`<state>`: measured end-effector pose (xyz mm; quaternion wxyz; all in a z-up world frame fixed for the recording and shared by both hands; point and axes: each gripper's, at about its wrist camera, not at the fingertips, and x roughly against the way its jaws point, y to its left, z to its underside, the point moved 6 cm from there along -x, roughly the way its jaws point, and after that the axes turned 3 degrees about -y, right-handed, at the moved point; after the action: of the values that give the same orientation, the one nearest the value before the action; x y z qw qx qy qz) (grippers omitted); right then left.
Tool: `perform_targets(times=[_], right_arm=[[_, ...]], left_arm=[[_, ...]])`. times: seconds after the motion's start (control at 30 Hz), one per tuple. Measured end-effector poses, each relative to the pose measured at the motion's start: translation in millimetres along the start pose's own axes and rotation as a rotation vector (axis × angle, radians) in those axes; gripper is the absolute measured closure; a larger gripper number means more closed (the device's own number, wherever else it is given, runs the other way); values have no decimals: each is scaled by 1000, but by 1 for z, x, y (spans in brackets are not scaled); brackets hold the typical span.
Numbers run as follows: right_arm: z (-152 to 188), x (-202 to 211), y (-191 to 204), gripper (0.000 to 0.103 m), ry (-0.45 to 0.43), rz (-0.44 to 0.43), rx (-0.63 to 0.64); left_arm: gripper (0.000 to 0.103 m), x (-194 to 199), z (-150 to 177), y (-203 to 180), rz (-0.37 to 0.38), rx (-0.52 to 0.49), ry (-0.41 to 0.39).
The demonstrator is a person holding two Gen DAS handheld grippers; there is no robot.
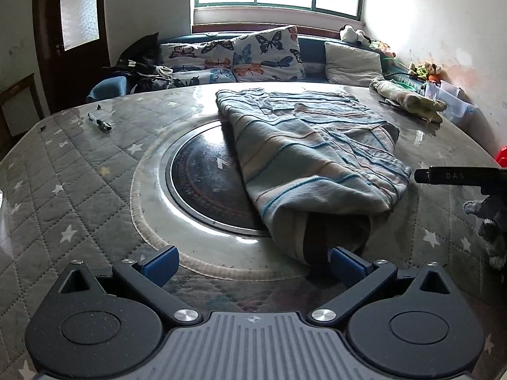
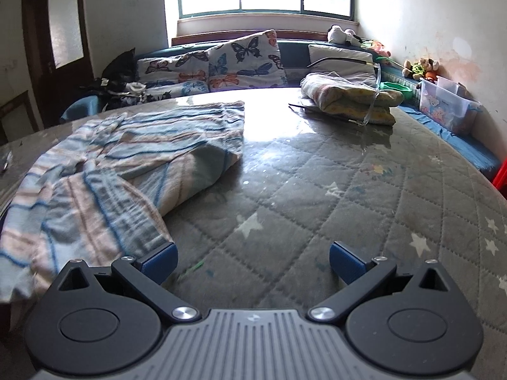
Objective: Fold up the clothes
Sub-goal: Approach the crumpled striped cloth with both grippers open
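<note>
Left gripper [image 1: 252,267] hangs open over the table [image 1: 79,164]; the striped garment [image 1: 310,164] touches its right finger, a pen [image 1: 99,122] lies far left. Right gripper [image 2: 252,261] is open too, garment [image 2: 104,171] at its left finger, folded cloth [image 2: 348,98] well behind.

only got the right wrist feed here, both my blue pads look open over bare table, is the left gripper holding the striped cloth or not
Observer: No. The left gripper is open; the striped garment lies just ahead of it, its near end by the right-hand pad.
Operator: whats under the cloth on that side
Observer: A round dark glass panel set into the table; the garment covers its right part.
Operator: anything loose over there
Observer: A small pen-like tool lies on the quilted cover, far left, clear of the garment.
Operator: can you see my side from there
Observer: Yes, a gloved hand at the right edge.
</note>
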<state>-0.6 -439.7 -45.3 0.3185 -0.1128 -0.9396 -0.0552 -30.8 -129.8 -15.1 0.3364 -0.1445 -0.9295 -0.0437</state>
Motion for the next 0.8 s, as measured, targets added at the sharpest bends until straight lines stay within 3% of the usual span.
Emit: perform_targets(times=[0.2, 0.8], right_arm=[[9, 18, 8, 2, 21, -32, -4], [33, 65, 38, 3, 12, -2, 50]], left_arm=[[0, -1, 1, -1, -6, -3, 4], [0, -2, 5, -1, 0, -6, 23]])
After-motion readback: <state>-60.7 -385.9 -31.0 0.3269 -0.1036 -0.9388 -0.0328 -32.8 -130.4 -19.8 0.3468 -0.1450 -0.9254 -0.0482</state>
